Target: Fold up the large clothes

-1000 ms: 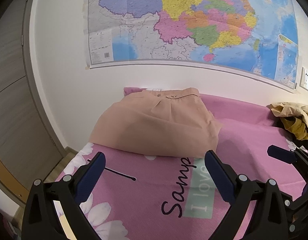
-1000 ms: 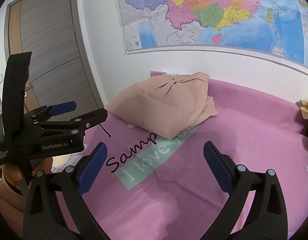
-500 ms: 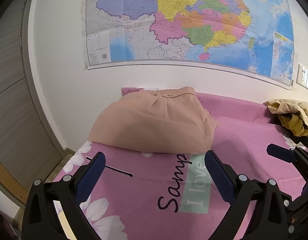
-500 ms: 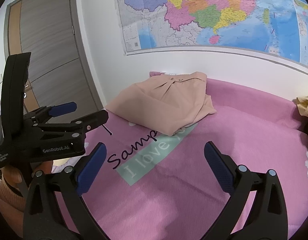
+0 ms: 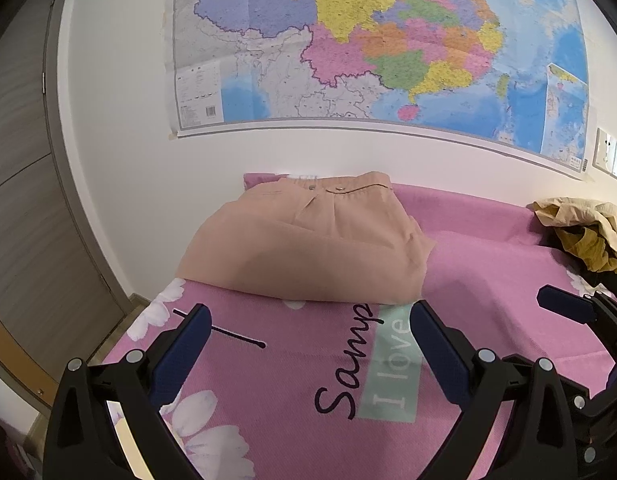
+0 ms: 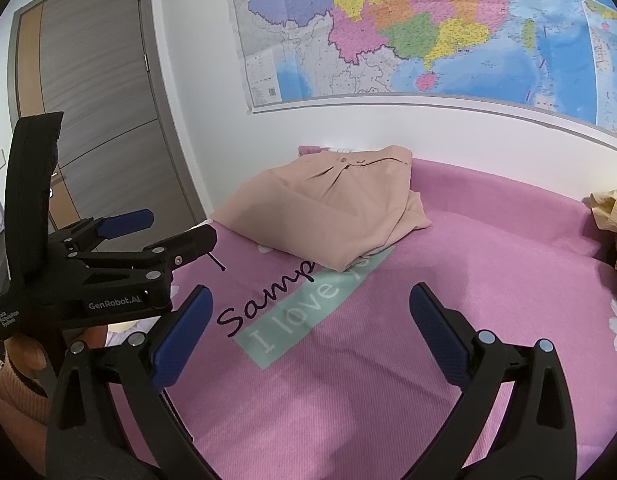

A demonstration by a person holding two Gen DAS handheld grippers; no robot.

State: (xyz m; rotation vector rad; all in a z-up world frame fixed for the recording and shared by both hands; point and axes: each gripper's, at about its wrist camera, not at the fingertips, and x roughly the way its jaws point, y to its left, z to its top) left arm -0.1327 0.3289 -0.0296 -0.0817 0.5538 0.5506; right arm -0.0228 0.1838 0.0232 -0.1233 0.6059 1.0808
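Pink printed bedsheet [image 5: 488, 280] fills the lower part of both views, white wall behind it. Your left gripper [image 5: 306, 332] has its jaws spread wide, nothing between them, hovering above the sheet near the black script lettering [image 5: 348, 368]. Your right gripper [image 6: 308, 320] is likewise released and empty, over the teal "I love" strip [image 6: 308, 312]. In the right wrist view your left gripper sits at 9 o'clock, your hand [image 6: 24, 356] wrapped under its handle. Folded peach garment [image 5: 312, 244] lies at 12 o'clock from both sets of jaws, on the sheet's far end close to the wall, waistband and buttons facing the wall, apart from both grippers. Heap of yellow and beige clothes [image 5: 584, 236] sits at 2 o'clock in the left wrist view, well apart from the folded piece. Colourful wall map [image 5: 380, 40] hangs above the bed. Grey-brown door [image 6: 92, 100] stands at 10 o'clock in the right wrist view.
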